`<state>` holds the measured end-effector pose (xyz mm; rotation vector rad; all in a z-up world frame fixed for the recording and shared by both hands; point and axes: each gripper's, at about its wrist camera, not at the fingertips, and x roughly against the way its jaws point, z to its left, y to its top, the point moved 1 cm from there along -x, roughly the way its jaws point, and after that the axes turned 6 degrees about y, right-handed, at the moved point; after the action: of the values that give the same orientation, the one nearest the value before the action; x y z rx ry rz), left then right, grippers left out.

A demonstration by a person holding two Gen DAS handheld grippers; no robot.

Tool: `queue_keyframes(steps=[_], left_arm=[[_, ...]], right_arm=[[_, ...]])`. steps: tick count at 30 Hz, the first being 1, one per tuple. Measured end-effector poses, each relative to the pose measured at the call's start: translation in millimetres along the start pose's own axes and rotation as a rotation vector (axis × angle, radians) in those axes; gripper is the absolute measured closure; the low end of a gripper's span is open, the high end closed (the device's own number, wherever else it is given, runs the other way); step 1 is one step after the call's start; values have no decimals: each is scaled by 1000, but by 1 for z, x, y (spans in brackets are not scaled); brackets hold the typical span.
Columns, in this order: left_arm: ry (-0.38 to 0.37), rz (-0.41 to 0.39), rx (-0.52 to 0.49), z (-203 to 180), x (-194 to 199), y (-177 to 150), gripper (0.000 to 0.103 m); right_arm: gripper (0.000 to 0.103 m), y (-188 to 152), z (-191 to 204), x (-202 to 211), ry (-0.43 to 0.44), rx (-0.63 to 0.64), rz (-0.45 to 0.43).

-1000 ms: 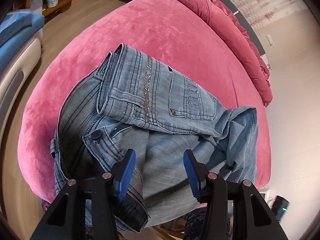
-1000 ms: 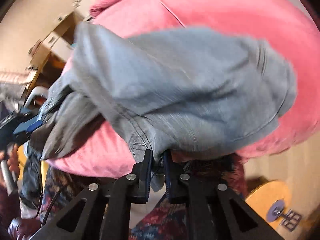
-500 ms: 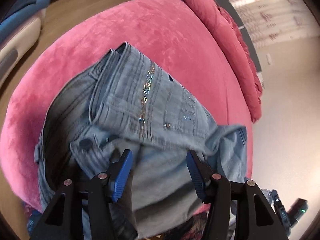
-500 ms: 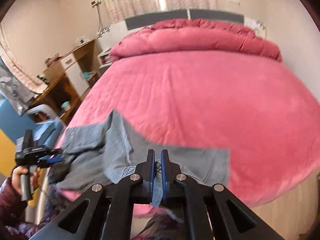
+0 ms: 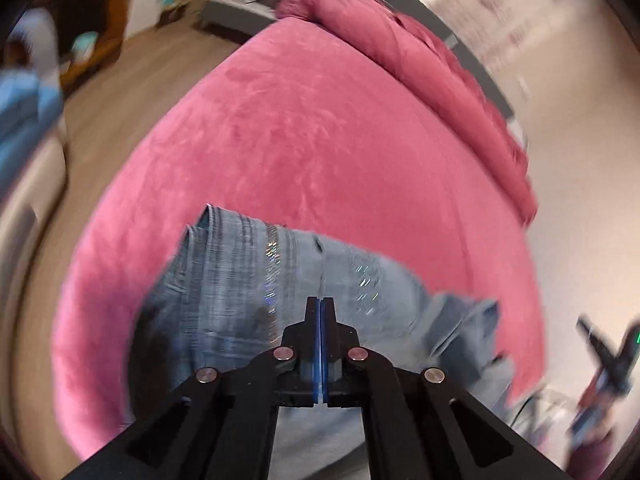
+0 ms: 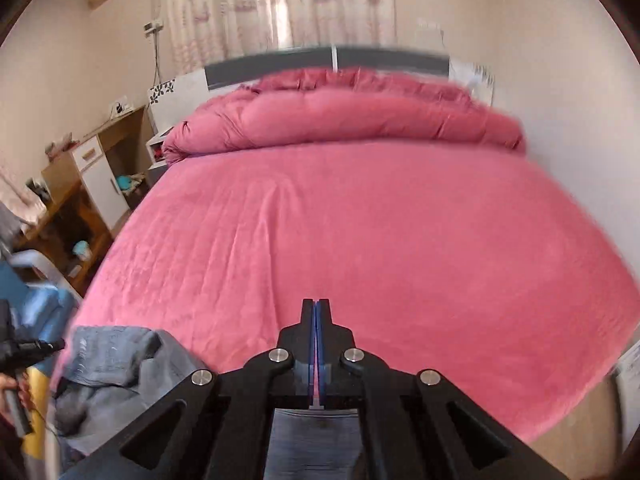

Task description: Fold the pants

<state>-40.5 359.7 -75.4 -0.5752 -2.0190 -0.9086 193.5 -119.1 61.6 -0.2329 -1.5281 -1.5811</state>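
A pair of light blue jeans point(image 5: 248, 292) with a sparkly side stripe lies bunched at the near edge of the pink bed point(image 5: 320, 152). My left gripper point(image 5: 322, 304) is shut, with its tips over the jeans; whether denim is pinched between them I cannot tell. My right gripper point(image 6: 316, 308) is shut on a strip of the jeans, and denim hangs below the fingers point(image 6: 312, 436). The bunched waist part point(image 6: 120, 364) sits at the lower left of the right wrist view, beside the other hand-held gripper point(image 6: 24, 352).
A rolled pink duvet point(image 6: 344, 116) lies along the headboard at the far end of the bed point(image 6: 360, 232). Wooden cabinets point(image 6: 84, 184) and a blue chair point(image 6: 24, 304) stand at the left. The wood floor point(image 5: 132, 76) runs beside the bed.
My left gripper has gone from open to shut above the jeans. My right gripper has pulled back and up with its denim, so the cloth no longer fills its view.
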Motion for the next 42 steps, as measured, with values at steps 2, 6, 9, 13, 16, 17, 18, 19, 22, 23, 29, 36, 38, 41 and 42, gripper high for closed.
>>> queue_keyframes(steps=[2, 6, 9, 13, 16, 17, 18, 19, 22, 23, 29, 36, 38, 41, 42], left_arm=[[58, 2, -175, -13, 4, -13, 98], [136, 22, -360, -22, -2, -36, 64], [155, 55, -473, -31, -15, -48, 54], [214, 71, -650, -50, -31, -58, 46], [246, 76, -734, -57, -42, -60, 41], [246, 83, -758, -58, -44, -60, 41], [240, 93, -779, -60, -48, -61, 41], [240, 106, -810, -62, -53, -62, 41], [243, 118, -839, -63, -62, -61, 41], [229, 132, -838, -60, -65, -59, 42], [174, 159, -785, -44, -75, -37, 96], [102, 41, -681, -36, -35, -9, 99], [99, -12, -655, -35, -19, 3, 99], [86, -72, -627, -38, -2, 16, 99], [91, -87, -625, -43, 1, 21, 99]], right_arm=[[101, -6, -6, -16, 32, 6, 62], [74, -37, -13, -34, 84, -15, 186], [64, -67, -25, -36, 129, -79, 251], [49, -95, -44, -46, 157, -130, 339], [47, -115, -60, -64, 136, -160, 431], [47, -117, -61, -69, 131, -163, 442], [47, -121, -63, -74, 143, -172, 456], [47, -124, -65, -80, 151, -188, 467], [47, -126, -69, -95, 181, -239, 476], [48, -127, -70, -99, 188, -260, 477], [101, -125, -52, -104, 121, -131, 494], [103, -92, -39, -62, 45, -50, 351], [103, -78, -36, -47, 31, -19, 309], [103, -56, -30, -31, 18, 26, 261], [103, -50, -30, -32, 49, 27, 266]])
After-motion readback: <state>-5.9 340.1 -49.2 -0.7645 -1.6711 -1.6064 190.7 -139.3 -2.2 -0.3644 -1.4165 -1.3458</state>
